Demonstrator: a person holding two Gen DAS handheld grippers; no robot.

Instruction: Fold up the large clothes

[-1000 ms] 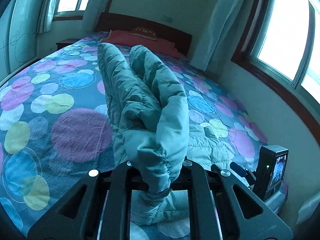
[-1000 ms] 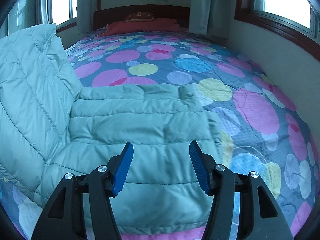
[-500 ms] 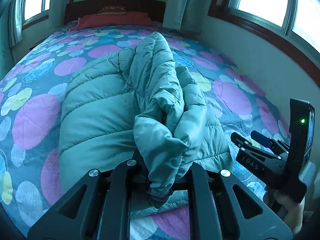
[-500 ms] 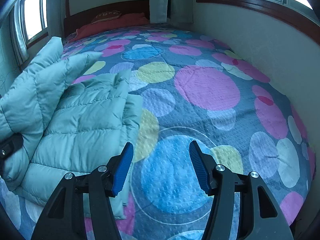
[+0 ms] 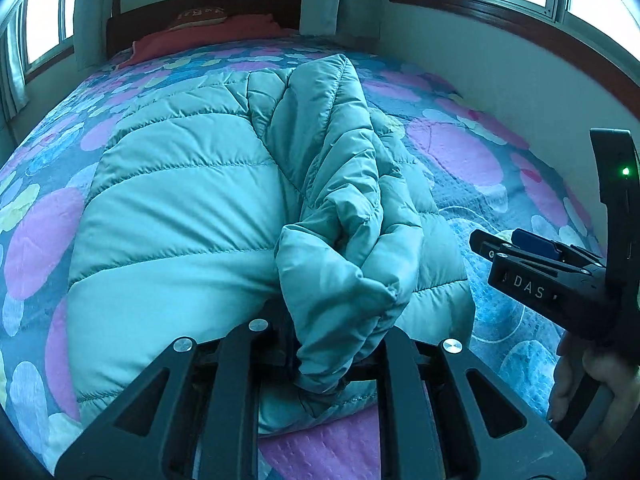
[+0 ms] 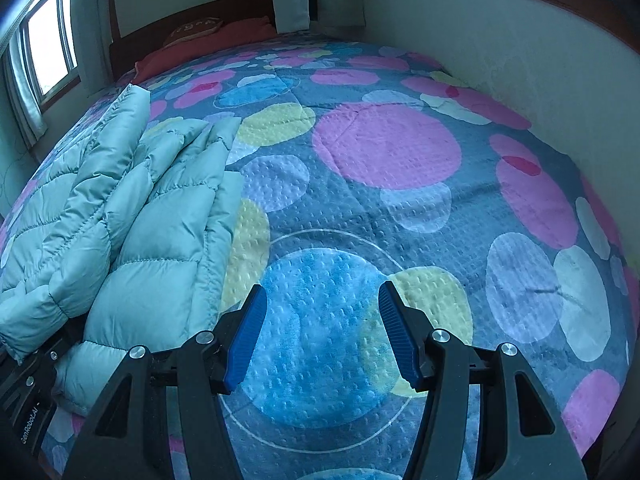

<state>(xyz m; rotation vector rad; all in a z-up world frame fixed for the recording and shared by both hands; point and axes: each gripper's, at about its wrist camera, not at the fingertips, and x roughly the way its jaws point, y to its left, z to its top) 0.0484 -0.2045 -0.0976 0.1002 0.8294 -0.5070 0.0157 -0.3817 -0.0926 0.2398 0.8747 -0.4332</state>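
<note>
A light teal puffer jacket (image 5: 180, 208) lies on the bed near its foot. My left gripper (image 5: 324, 364) is shut on a bunched sleeve end (image 5: 336, 280) of the jacket and holds it over the jacket's body. The fingertips are hidden by the cloth. In the right wrist view the jacket (image 6: 152, 240) lies at the left. My right gripper (image 6: 322, 336) is open and empty, above the bare bedspread to the right of the jacket. It also shows in the left wrist view (image 5: 532, 268) at the right edge.
The bedspread (image 6: 384, 148) is blue-grey with large pink, blue and yellow circles. A red pillow (image 5: 208, 38) and dark headboard (image 5: 240, 4) are at the far end. A white wall (image 6: 520, 60) runs along the bed's right side. Windows are on both sides.
My left gripper has carried the sleeve rightward over the jacket's body and lowered it. My right gripper has swung right, off the jacket and over the bare bedspread, still open.
</note>
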